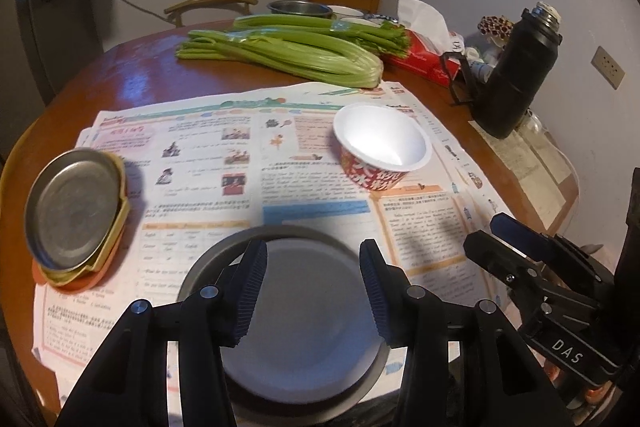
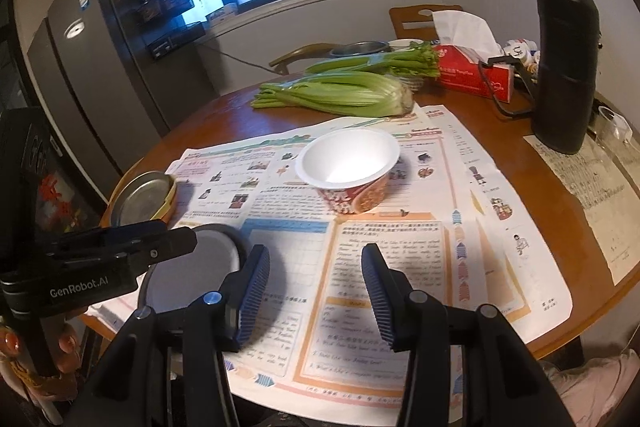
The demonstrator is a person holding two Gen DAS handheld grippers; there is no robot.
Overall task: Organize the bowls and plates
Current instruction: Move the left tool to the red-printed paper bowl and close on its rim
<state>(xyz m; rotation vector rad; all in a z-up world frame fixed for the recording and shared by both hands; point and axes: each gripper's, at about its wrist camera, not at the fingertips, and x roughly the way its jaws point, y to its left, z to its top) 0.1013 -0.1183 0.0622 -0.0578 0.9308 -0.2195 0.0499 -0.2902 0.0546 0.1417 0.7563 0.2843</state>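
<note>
Plates: a grey plate (image 1: pixel 304 327) lies at the desk's near edge, directly below the left gripper (image 1: pixel 313 291), whose jaws are released astride it. Right gripper (image 2: pixel 316 295), empty with jaws apart, hovers just right of it, farther off.

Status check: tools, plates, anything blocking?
Left tool open, empty, over grey plate. Right tool open, empty, above newspaper. Paper bowl and plate stack sit apart. Nothing in the way.
</note>
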